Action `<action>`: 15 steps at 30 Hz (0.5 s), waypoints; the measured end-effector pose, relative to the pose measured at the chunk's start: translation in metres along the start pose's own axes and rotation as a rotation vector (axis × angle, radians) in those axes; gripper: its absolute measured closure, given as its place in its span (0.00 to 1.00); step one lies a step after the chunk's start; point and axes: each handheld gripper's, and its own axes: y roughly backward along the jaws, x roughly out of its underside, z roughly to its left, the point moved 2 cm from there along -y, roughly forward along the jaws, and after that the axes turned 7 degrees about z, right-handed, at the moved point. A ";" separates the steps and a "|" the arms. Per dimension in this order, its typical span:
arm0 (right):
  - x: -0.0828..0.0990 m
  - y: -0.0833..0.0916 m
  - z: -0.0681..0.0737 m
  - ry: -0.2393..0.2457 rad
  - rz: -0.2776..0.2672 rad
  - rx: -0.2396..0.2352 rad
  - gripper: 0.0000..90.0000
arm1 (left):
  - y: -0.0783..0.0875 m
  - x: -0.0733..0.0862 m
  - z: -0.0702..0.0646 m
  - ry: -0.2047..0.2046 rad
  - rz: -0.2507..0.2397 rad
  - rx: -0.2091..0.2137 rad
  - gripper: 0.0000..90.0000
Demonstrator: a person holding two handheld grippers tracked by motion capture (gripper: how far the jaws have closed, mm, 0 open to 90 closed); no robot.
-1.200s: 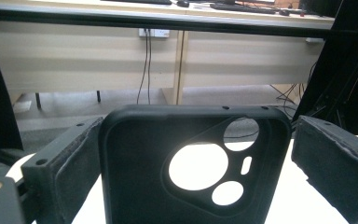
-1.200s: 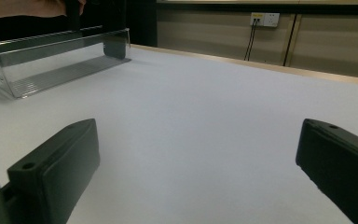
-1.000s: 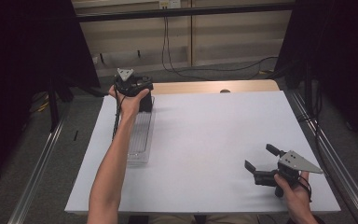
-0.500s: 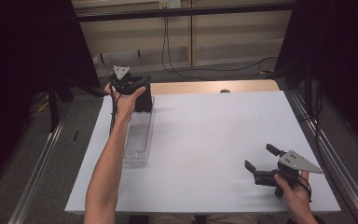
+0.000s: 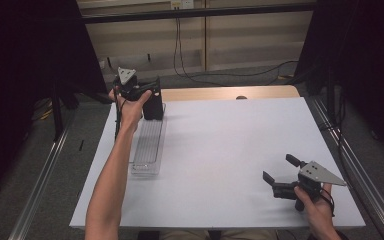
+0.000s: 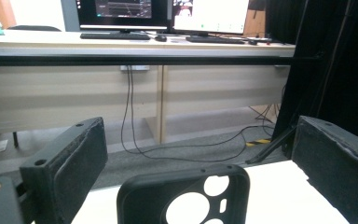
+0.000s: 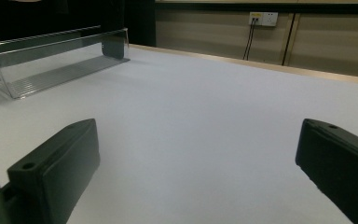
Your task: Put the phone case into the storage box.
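Note:
A black phone case (image 6: 184, 193) with camera cut-outs stands low between the wide-apart jaws of my left gripper (image 6: 200, 140), and neither pad touches it. From above, this case (image 5: 153, 106) stands upright at the far end of a clear plastic tray (image 5: 147, 150) on the table's left side. My left gripper (image 5: 147, 90) hovers open just over it at the far left corner. Near the front right edge my right gripper (image 5: 279, 168) is held low over the white table (image 5: 230, 140), open with nothing between its jaws (image 7: 200, 149).
The clear tray (image 7: 51, 65) runs lengthwise along the left edge. Beyond the table's far edge are a wooden strip (image 5: 220, 93), wall panels with hanging cables (image 5: 180, 50) and a desk with monitors (image 6: 163, 14). Metal rails run on both sides.
My left gripper has drawn slightly left and farther back, uncovering the black case, which stays standing at the tray's far end. The right gripper has not moved.

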 end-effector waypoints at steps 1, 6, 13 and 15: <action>0.000 0.000 0.000 0.000 0.000 0.003 0.00 | 0.002 -0.001 0.000 0.002 0.005 -0.007 0.04; 0.000 0.000 0.001 0.003 0.005 -0.007 0.00 | 0.008 -0.005 0.000 -0.016 0.005 -0.009 0.04; 0.000 0.000 0.001 0.003 0.002 -0.003 0.00 | 0.016 -0.009 -0.002 -0.031 0.033 -0.003 0.05; 0.000 0.000 0.001 0.003 0.001 -0.002 0.00 | 0.019 -0.011 -0.002 -0.004 0.040 0.027 0.06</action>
